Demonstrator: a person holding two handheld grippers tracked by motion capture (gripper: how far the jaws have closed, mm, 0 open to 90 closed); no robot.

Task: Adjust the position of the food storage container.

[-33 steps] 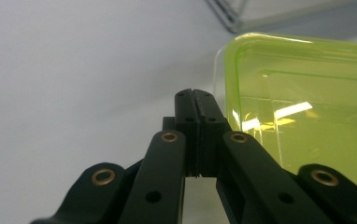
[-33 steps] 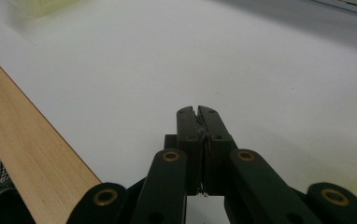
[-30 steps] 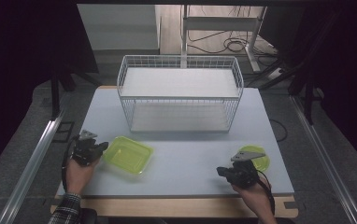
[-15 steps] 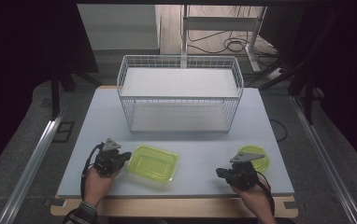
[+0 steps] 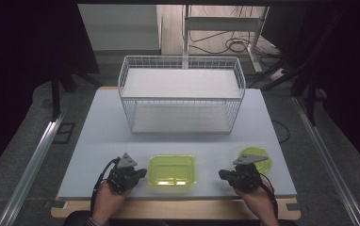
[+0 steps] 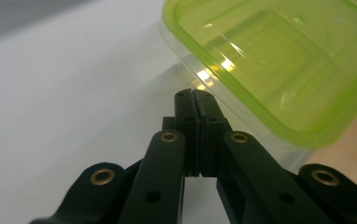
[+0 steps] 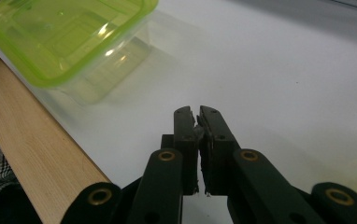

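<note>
A clear rectangular container with a lime-green lid (image 5: 172, 170) lies near the table's front edge, between the two hands. My left gripper (image 5: 141, 173) is just left of it, jaws shut with nothing between them. In the left gripper view its tips (image 6: 194, 93) sit against the container's (image 6: 279, 70) clear side wall, under the lid's rim. My right gripper (image 5: 222, 174) rests at the front right, pointing left toward the container from a short gap away. Its jaws (image 7: 196, 112) are shut on nothing, and the container (image 7: 64, 37) lies farther off on the white tabletop.
A white wire basket (image 5: 182, 94) stands on the far half of the pale table (image 5: 102, 127). A round lime-green lid or dish (image 5: 259, 160) lies just behind the right gripper. A wooden strip (image 7: 32, 140) runs along the table's front edge.
The left hand has moved right along the front edge, and the green-lidded container has slid right ahead of it and turned square to the table. The right hand has stayed put.
</note>
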